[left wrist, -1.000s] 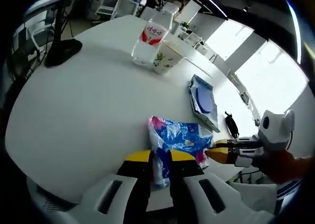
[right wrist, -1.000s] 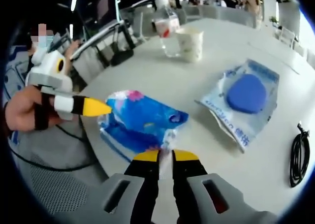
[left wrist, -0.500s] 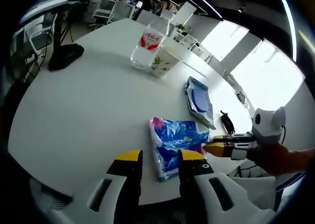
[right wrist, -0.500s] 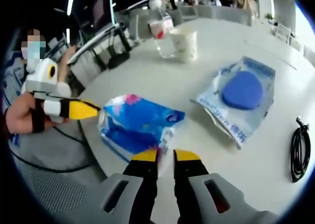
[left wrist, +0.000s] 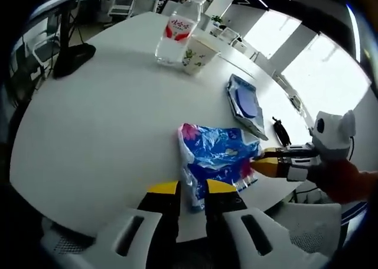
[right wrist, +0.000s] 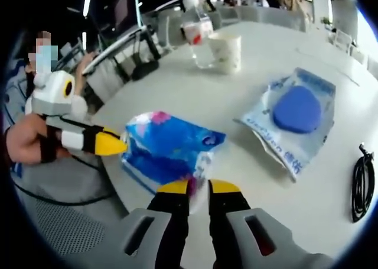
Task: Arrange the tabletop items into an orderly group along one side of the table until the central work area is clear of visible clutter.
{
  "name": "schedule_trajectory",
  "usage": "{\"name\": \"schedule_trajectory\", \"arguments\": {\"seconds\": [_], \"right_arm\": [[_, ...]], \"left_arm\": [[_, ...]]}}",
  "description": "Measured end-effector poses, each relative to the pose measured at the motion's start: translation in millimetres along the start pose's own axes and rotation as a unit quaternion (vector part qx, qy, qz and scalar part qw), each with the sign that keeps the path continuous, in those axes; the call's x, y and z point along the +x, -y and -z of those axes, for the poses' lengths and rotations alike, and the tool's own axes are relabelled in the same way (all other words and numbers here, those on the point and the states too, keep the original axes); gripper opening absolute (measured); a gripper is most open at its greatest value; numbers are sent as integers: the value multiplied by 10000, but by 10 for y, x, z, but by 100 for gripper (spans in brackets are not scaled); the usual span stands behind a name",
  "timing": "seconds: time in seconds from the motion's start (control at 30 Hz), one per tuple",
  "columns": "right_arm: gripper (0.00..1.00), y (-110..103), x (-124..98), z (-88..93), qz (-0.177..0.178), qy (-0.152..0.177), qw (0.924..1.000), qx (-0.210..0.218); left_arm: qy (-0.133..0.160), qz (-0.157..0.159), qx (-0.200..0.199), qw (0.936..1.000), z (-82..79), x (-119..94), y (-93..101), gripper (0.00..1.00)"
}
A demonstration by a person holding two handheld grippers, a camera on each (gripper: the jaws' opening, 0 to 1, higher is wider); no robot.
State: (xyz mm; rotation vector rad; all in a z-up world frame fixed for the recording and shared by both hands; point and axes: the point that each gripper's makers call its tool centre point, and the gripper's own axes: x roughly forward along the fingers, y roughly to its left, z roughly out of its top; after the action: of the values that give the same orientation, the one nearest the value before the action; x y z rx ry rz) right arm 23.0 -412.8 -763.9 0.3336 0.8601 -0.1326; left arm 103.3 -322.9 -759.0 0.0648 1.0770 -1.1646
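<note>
The blue-and-pink plastic packet point(left wrist: 215, 156) lies low and centre in the left gripper view, close to the near rim of the round white table point(left wrist: 94, 115). The left gripper point(left wrist: 191, 190) has its yellow-tipped jaws nearly together on the packet's clear plastic end, clenched on it. The right gripper point(left wrist: 266, 164) reaches in from the right of that frame, its tip against the packet's far corner.

In the right gripper view the right gripper point(right wrist: 199, 187) rises from the bottom, jaws pinched on the packet's point(right wrist: 168, 148) translucent edge; the left gripper point(right wrist: 103, 142) enters from the left, its tip touching the packet.

Broad bare tabletop spreads across the left half of the left gripper view, up to a black monitor base point(left wrist: 74, 53) at upper left. A water bottle point(left wrist: 176, 35) and paper cup point(left wrist: 198, 53) stand touching at the top. The flat bag with a blue disc point(right wrist: 298, 112) lies right of centre in the right gripper view, well apart from the packet, with a black cable point(right wrist: 361, 183) by the right edge.
</note>
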Motion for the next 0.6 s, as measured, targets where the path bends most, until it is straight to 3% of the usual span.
{"name": "schedule_trajectory", "arguments": {"seconds": [0.07, 0.17, 0.47, 0.6], "right_arm": [[5, 5, -2, -10, -10, 21, 10000, 37], [3, 3, -15, -7, -9, -3, 10000, -13], [1, -92, -187, -109, -196, 267, 9994, -112], [1, -39, -298, -128, -204, 380, 9989, -166]], "left_arm": [[27, -83, -40, 10000, -2, 14, -33, 4], [30, -44, -183, 9998, 5, 15, -7, 1], [247, -55, 8, 9997, -92, -188, 156, 0], [264, 9, 107, 9996, -118, -210, 255, 0]]}}
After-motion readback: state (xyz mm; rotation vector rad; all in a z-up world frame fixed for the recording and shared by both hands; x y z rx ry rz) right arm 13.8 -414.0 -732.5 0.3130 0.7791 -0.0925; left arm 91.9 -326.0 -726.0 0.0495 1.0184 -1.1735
